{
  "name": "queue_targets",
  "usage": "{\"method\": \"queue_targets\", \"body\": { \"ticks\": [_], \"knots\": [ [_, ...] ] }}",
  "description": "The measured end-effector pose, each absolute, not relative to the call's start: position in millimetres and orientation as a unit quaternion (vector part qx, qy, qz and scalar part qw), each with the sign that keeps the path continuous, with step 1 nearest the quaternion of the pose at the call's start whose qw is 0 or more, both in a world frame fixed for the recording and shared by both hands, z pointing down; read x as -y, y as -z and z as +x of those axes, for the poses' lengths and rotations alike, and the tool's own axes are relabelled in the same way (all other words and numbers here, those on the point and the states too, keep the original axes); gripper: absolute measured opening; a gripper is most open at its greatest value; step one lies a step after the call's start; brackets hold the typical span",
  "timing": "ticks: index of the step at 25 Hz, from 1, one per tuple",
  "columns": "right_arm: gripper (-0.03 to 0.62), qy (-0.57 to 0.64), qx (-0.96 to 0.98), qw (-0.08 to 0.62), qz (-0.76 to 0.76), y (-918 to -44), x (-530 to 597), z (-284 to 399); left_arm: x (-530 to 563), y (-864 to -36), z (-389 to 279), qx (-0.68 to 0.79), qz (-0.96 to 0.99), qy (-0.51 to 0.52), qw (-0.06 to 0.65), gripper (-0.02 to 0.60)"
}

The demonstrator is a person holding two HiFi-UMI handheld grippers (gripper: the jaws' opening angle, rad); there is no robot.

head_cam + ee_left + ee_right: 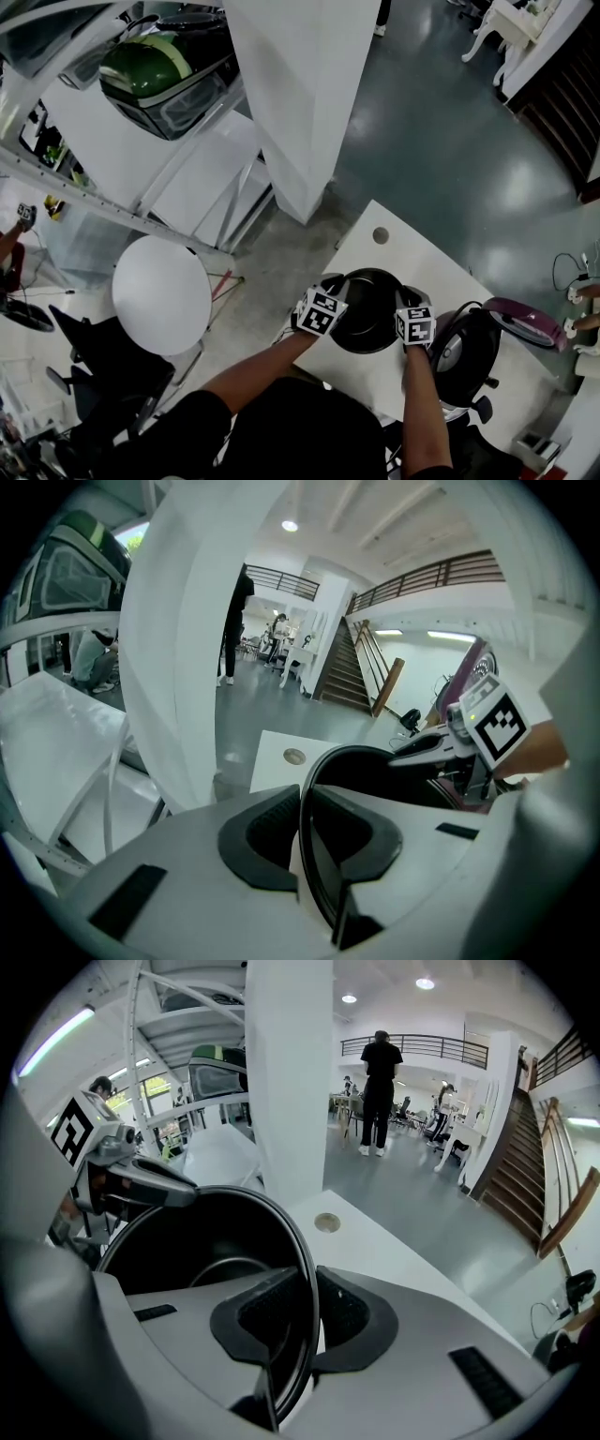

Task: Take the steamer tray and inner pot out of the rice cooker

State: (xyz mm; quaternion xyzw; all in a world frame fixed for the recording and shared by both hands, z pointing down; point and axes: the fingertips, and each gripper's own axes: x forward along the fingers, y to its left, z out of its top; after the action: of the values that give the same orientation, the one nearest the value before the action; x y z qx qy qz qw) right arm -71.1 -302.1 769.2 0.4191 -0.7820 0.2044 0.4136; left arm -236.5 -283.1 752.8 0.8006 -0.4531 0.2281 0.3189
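The black inner pot (366,309) hangs just above the white table (412,258), held by its rim on two sides. My left gripper (337,307) is shut on the pot's left rim, and the thin rim edge (302,855) runs between its pads. My right gripper (405,314) is shut on the opposite rim (309,1279), with the pot's dark inside (202,1241) showing to the left. The rice cooker (466,354) stands at the pot's right with its maroon lid (525,321) raised. I see no steamer tray.
A round grommet hole (381,235) sits in the table beyond the pot. A white round stool top (161,293) and dark chairs (103,366) stand left of the table, and a white pillar (300,94) rises behind. A person (379,1082) stands far off.
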Motion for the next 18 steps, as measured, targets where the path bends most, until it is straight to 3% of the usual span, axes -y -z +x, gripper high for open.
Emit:
{"method": "queue_targets", "body": {
  "ticks": [3, 9, 15, 18],
  "knots": [
    [0.048, -0.213, 0.78, 0.407, 0.425, -770, 300, -68, 283, -753, -234, 0.449, 0.811, -0.238, 0.291, 0.041],
    [0.068, -0.236, 0.771, 0.368, 0.463, -754, 296, -54, 283, -751, -232, 0.433, 0.81, -0.24, 0.314, 0.064],
    [0.061, -0.266, 0.773, 0.274, 0.507, -688, 274, -35, 277, -691, -247, 0.445, 0.827, -0.191, 0.285, 0.075],
    [0.036, -0.276, 0.778, 0.218, 0.521, -650, 256, -25, 264, -662, -242, 0.421, 0.849, -0.152, 0.279, 0.05]
  ]
}}
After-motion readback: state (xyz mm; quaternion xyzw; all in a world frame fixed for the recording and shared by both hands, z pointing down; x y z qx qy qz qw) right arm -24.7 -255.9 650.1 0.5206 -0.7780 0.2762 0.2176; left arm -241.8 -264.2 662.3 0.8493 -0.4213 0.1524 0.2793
